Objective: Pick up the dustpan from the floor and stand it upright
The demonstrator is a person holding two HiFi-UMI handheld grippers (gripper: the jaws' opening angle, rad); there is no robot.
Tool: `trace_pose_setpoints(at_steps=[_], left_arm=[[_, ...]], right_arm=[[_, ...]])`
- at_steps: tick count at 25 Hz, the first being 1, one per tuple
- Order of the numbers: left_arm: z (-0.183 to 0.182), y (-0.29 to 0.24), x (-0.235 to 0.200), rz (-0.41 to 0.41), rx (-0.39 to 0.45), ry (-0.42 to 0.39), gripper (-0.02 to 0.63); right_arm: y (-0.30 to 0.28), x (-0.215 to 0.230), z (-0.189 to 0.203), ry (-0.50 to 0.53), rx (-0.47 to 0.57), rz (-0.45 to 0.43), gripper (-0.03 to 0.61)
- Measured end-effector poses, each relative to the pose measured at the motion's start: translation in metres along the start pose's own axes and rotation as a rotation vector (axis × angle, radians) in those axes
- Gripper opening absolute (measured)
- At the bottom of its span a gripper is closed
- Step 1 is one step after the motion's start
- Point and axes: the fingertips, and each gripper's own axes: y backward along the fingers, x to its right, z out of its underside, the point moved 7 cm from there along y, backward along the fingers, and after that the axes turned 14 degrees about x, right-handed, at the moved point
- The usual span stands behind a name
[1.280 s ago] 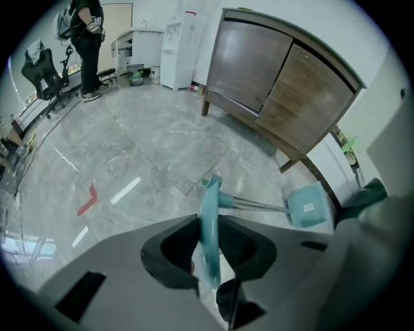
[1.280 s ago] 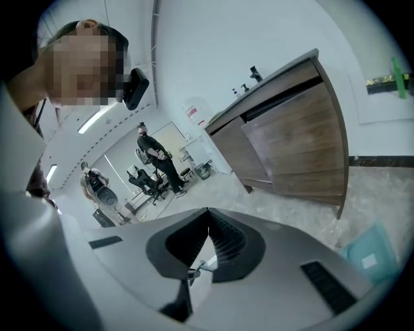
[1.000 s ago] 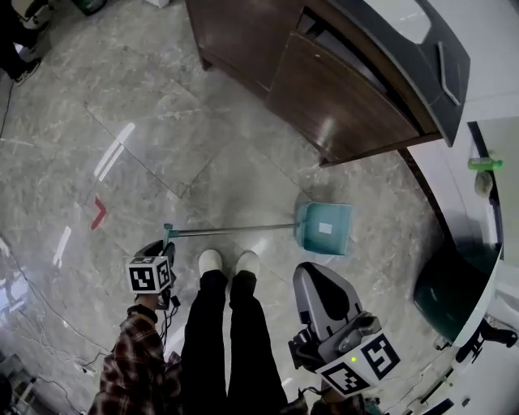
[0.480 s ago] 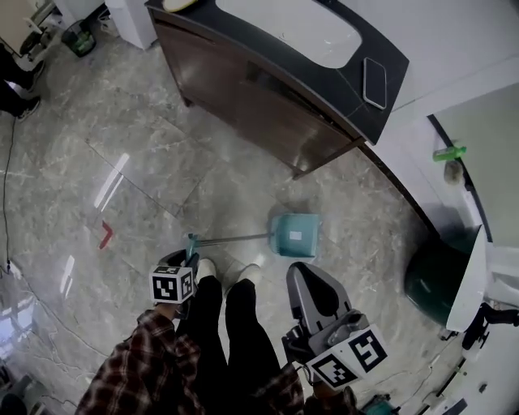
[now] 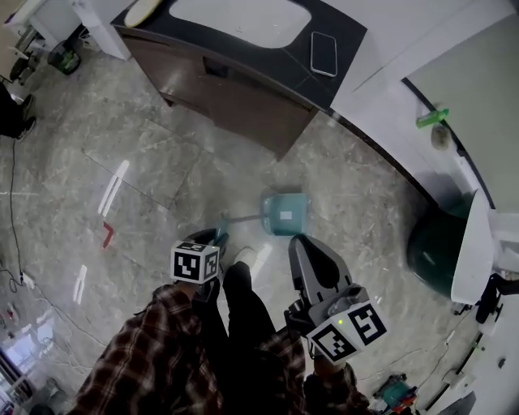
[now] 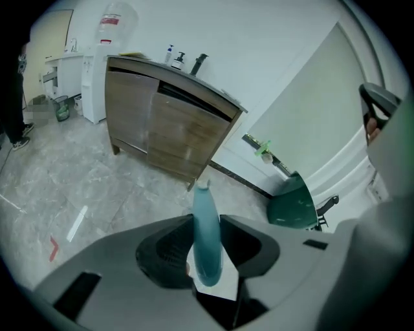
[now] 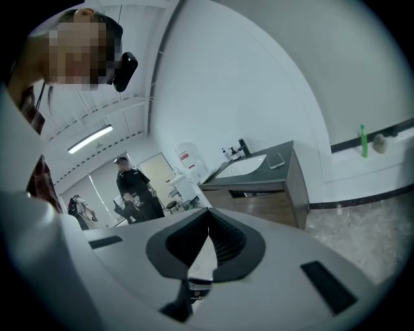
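The left gripper (image 6: 207,223), its jaws just eased wider yet clamped on the teal handle (image 6: 206,255), tilts the light, stiff, slick dustpan (image 5: 285,213) — scoop on the floor (image 5: 162,154) ahead and below, best held at this handle end — while the right gripper (image 7: 208,236) is closed, empty.

I'm looking down on glossy grey marble floor (image 5: 162,162), little red mark (image 5: 106,235) on the left. Far side has a wooden vanity (image 5: 243,101) with a white sink (image 5: 239,18). White wall (image 5: 389,121) and a green bin (image 5: 434,243) are on the right.
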Motion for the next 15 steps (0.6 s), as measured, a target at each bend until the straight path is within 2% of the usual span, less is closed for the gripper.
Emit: trace_pose_setpoints(at_steps=[9, 15], left_arm=[[-0.021, -0.045, 0.092, 0.121, -0.022, -0.131, 0.13], [-0.017, -0.066, 0.143, 0.221, -0.083, -0.195, 0.13]], right_arm=[[0.055, 0.043, -0.029, 0.001, 0.065, 0.078, 0.012], [0.085, 0.062, -0.033, -0.008, 0.09, 0.145, 0.012]])
